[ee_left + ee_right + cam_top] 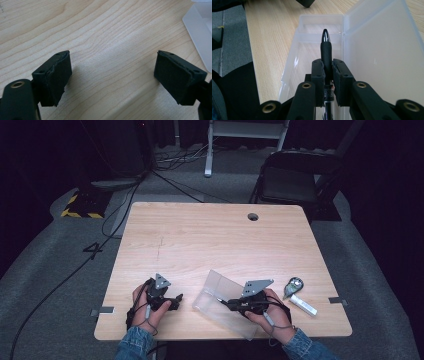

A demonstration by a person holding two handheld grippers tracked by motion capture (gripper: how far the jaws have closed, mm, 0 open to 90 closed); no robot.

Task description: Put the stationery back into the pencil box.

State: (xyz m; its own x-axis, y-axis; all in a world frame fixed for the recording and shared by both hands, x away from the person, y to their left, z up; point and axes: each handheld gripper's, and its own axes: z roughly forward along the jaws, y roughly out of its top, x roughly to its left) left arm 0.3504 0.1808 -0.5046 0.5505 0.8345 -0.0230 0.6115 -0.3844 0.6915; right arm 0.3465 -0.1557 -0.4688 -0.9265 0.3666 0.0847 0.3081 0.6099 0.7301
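Right gripper (327, 65) clamps smooth pen (326, 47) (metal-tipped) over box (372, 50).

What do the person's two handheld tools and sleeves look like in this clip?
Both tools are black. The left tool and the right tool each carry a grey three-cornered plate on top, and a thin cable trails over each hand. In the gripper views, the jaws are blocky and black with flat dark pads, small screw holes and brass-coloured pivot rings. The sleeves are blue denim.
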